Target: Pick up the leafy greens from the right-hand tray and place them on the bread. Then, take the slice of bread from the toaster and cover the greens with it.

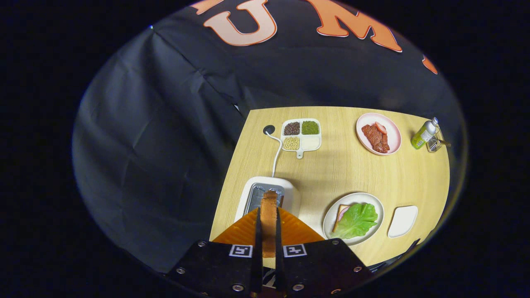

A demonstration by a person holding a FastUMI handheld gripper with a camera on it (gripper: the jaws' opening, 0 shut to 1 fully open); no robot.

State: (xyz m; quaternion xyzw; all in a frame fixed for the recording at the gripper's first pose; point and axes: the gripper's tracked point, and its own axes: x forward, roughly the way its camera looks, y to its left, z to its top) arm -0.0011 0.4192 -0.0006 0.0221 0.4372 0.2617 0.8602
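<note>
The toaster (271, 194) is my landmark: a white, smooth box with rounded corners and a metal slot on top, standing at the left edge of the pale wooden table (352, 169). A thin white cord (275, 155) runs from its far side to a round dark hole in the table. Directly above the toaster, the gripper (268, 231) looks down from high, its two fingers close together and pressing on a slice of bread (269, 215) from both sides. The slice is brown and toasted, held on its edge, and its long axis runs straight ahead along the fingers, its far end over the slot. Beyond the toaster lies a white tray (301, 134) with four square compartments, three filled with small grains, brown, green and yellowish. To the right of the toaster, a round white plate (331, 215) carries a flat bread slice with the leafy greens (357, 220) on top, crinkled and light green. Further right is a small white dish (402, 221) with rounded corners. Far right beyond it, a pink plate (393, 132) holds red meat slices, and next to it lies a small bottle (424, 133).
</note>
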